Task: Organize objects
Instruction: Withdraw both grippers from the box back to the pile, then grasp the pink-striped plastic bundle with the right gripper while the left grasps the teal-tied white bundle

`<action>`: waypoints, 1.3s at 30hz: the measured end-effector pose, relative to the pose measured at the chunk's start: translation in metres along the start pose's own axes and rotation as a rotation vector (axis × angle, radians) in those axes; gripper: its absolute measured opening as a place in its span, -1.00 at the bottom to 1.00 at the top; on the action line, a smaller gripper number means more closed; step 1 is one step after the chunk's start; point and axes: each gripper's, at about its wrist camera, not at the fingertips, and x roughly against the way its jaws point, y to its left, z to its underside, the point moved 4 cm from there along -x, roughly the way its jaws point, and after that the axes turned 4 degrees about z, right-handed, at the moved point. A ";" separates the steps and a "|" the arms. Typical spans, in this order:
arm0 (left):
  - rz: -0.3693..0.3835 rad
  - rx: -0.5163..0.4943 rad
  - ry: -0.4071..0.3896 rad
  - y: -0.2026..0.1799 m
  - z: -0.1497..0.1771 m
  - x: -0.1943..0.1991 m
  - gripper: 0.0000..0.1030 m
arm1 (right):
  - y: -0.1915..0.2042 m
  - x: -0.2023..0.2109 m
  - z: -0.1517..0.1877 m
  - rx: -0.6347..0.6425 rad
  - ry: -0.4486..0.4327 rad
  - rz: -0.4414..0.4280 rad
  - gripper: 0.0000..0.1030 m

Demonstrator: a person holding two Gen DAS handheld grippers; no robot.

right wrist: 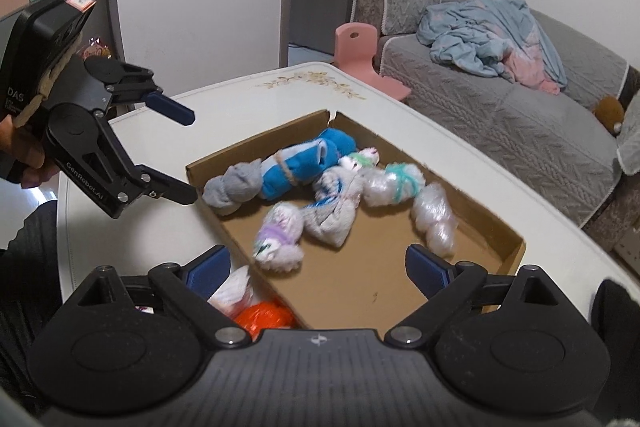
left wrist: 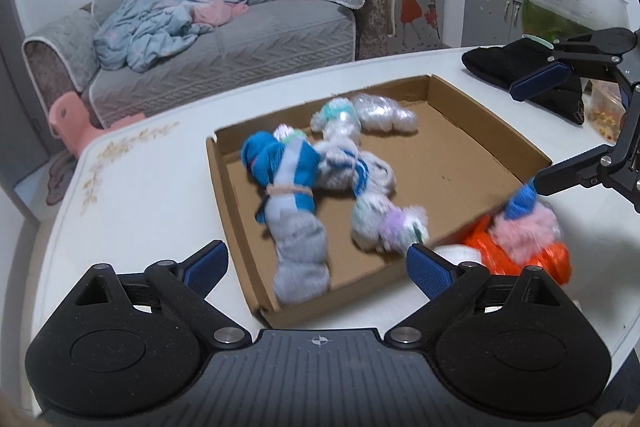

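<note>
A shallow cardboard box (left wrist: 472, 147) (right wrist: 472, 223) lies on the white table and holds several rolled sock bundles: a blue and grey one (left wrist: 292, 203) (right wrist: 280, 177), a white and purple one (left wrist: 384, 223) (right wrist: 278, 235), a grey one (left wrist: 352, 171) (right wrist: 334, 211) and shiny white ones (left wrist: 376, 113) (right wrist: 434, 223). Outside the box lie an orange bundle (left wrist: 516, 255) (right wrist: 264, 319) and a pink and blue bundle (left wrist: 524, 223). My left gripper (left wrist: 316, 263) (right wrist: 192, 155) is open and empty at the box's near edge. My right gripper (right wrist: 318, 271) (left wrist: 536, 139) is open and empty over the box's other side.
A black cloth (left wrist: 520, 67) and a glass fish bowl (left wrist: 572, 11) stand at the table's far right. A snack container (left wrist: 604, 111) sits beside them. A grey sofa (left wrist: 224, 39) with a blue blanket and a pink stool (right wrist: 360, 55) stand beyond the table.
</note>
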 end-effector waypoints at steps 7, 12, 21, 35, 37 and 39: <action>0.026 0.040 -0.010 -0.017 0.037 0.012 0.89 | 0.011 0.016 0.033 -0.063 -0.020 0.015 0.82; 0.073 0.040 -0.025 -0.044 0.065 0.019 0.89 | 0.019 0.026 0.069 -0.144 -0.036 0.018 0.82; 0.188 0.088 -0.055 -0.091 0.084 -0.002 0.89 | 0.025 0.029 0.116 -0.282 -0.065 0.036 0.82; 0.054 0.117 -0.032 -0.050 0.103 -0.013 0.94 | -0.018 0.013 0.127 -0.417 -0.100 0.132 0.78; 0.057 0.115 -0.032 -0.049 0.103 -0.012 0.94 | -0.019 0.008 0.127 -0.420 -0.086 0.133 0.68; 0.068 0.109 -0.037 -0.050 0.102 -0.012 0.94 | -0.018 0.003 0.127 -0.406 -0.065 0.149 0.53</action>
